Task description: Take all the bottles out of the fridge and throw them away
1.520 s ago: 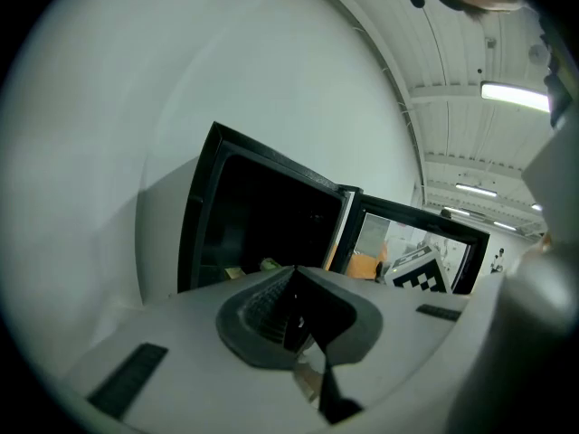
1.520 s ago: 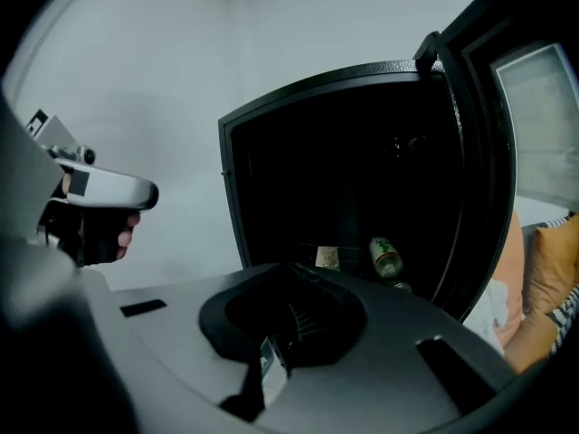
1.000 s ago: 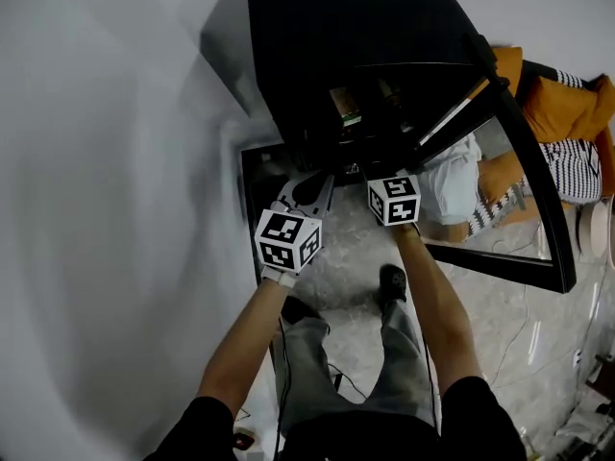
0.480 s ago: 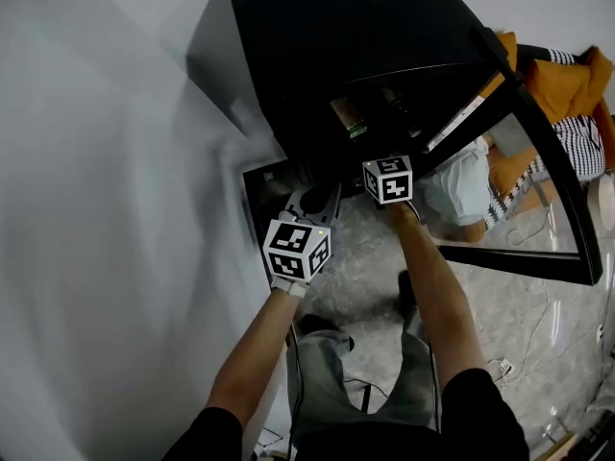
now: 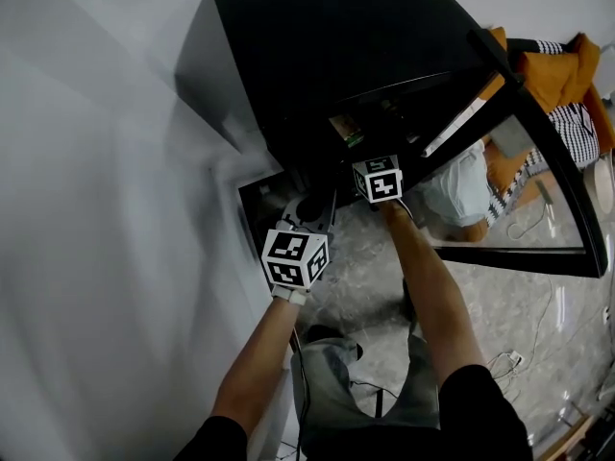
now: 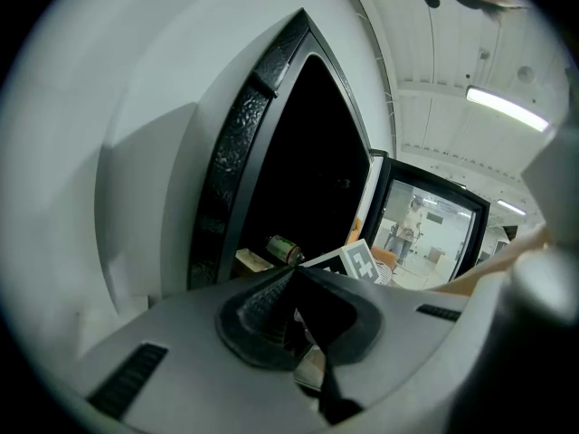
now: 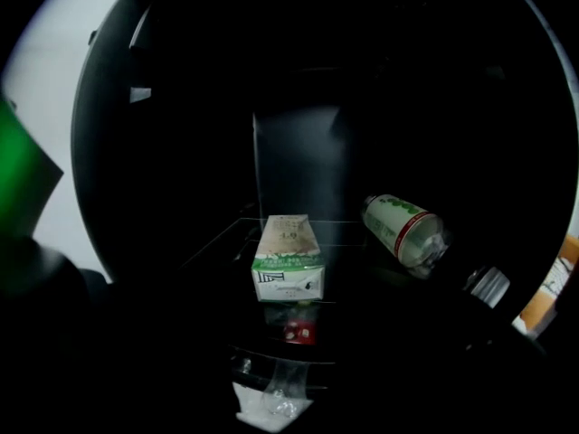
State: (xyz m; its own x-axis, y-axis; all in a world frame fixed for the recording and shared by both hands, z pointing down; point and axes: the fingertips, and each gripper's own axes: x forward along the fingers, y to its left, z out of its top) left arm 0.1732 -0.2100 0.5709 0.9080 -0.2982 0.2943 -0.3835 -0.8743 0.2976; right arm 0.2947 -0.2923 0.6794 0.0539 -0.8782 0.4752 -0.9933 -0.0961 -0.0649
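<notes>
The black fridge (image 5: 327, 56) stands open. In the right gripper view its dark shelf holds a plastic bottle (image 7: 404, 229) with a green and red label, lying on its side at the right. A second bottle's ribbed end (image 7: 488, 285) shows further right, and a clear bottle (image 7: 271, 403) lies on the level below. My right gripper (image 5: 368, 169) reaches into the opening. Its jaws have just been opening and stand wide apart with nothing between them. My left gripper (image 6: 296, 278) hangs shut and empty outside the fridge's lower left corner, and its view catches the lying bottle (image 6: 283, 249).
A green and white carton (image 7: 288, 259) stands mid-shelf with a small red thing (image 7: 300, 333) under it. The glass fridge door (image 5: 538, 190) swings out to the right. A white wall (image 5: 96, 209) runs along the left. Orange cushions (image 5: 553, 70) and floor cables (image 5: 500, 363) lie at right.
The right gripper has moved forward into the fridge opening. The left gripper has drifted slightly forward beside the fridge's lower left corner.
</notes>
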